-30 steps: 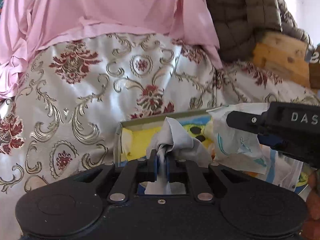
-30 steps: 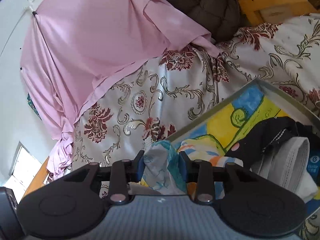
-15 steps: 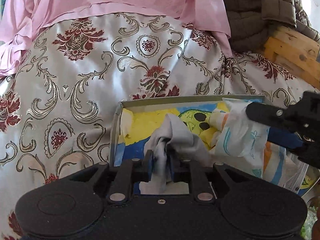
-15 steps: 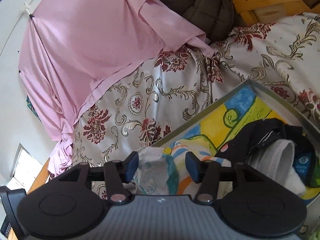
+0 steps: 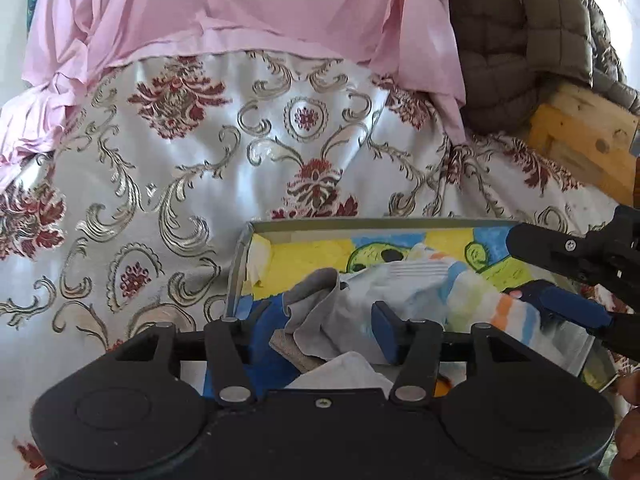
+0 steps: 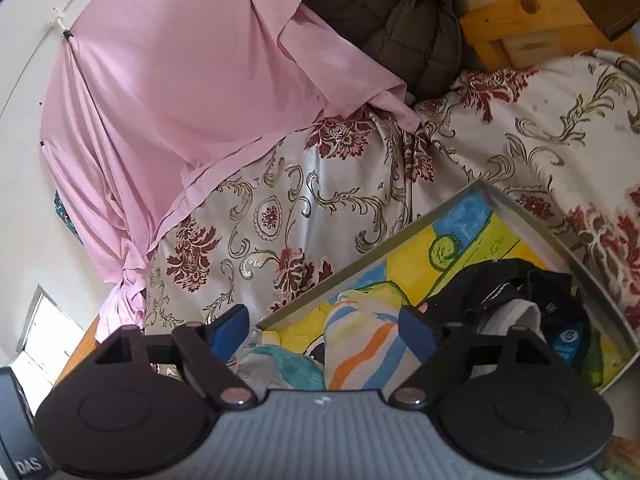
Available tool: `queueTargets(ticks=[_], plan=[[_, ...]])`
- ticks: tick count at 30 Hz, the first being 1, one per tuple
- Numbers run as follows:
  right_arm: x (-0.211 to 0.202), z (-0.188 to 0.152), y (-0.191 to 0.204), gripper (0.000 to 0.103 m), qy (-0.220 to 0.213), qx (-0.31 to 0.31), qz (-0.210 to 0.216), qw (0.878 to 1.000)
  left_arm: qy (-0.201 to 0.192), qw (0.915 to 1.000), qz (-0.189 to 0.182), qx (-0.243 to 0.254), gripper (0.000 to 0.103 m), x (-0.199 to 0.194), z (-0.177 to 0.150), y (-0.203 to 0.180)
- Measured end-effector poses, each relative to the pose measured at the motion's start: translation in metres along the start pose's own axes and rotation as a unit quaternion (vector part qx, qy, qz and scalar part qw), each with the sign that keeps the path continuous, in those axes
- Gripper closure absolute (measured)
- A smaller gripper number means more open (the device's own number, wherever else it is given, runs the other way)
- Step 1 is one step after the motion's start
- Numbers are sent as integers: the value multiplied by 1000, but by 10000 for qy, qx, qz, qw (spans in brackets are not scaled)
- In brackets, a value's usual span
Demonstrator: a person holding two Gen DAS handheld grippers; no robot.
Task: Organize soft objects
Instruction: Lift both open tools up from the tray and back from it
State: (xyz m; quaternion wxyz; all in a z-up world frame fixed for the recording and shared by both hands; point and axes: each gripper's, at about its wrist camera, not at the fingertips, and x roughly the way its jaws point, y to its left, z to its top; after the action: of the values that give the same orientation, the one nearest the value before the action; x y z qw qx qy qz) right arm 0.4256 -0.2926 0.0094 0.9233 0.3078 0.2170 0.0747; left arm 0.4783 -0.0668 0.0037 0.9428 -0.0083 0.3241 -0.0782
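Lying loose between opening jaws: grey cloth (image 5: 316, 312)

Soft daylight fills both views; the glossy floral satin bedspread (image 5: 224, 184) shines, and fisheye edges curve.

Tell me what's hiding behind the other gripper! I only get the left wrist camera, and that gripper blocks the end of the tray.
Observer: A black garment lies bunched in the tray there.
Operator: Is anything with it?
Observer: Yes, a white knitted piece lies against it, nearer the camera.
Operator: Is the right gripper squeezing the stripy cloth?
Observer: No. The right gripper has its jaws opening; the striped cloth lies between them, not pressed.
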Motion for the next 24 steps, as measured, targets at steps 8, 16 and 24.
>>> queueTargets(ticks=[8,16,24], plan=[[-37,4,12,6,-228,-379,-223,9988,-526,9980,-33,-339,28,-49,7,2],[-82,6,35,0,-468,-828,-403,9947,-1019,9936,-96,-480,22,-110,7,4],[-130,1,55,0,-798,-1373,-607,9854,-1403,9893,-100,-386,13,-165,-3,-2]])
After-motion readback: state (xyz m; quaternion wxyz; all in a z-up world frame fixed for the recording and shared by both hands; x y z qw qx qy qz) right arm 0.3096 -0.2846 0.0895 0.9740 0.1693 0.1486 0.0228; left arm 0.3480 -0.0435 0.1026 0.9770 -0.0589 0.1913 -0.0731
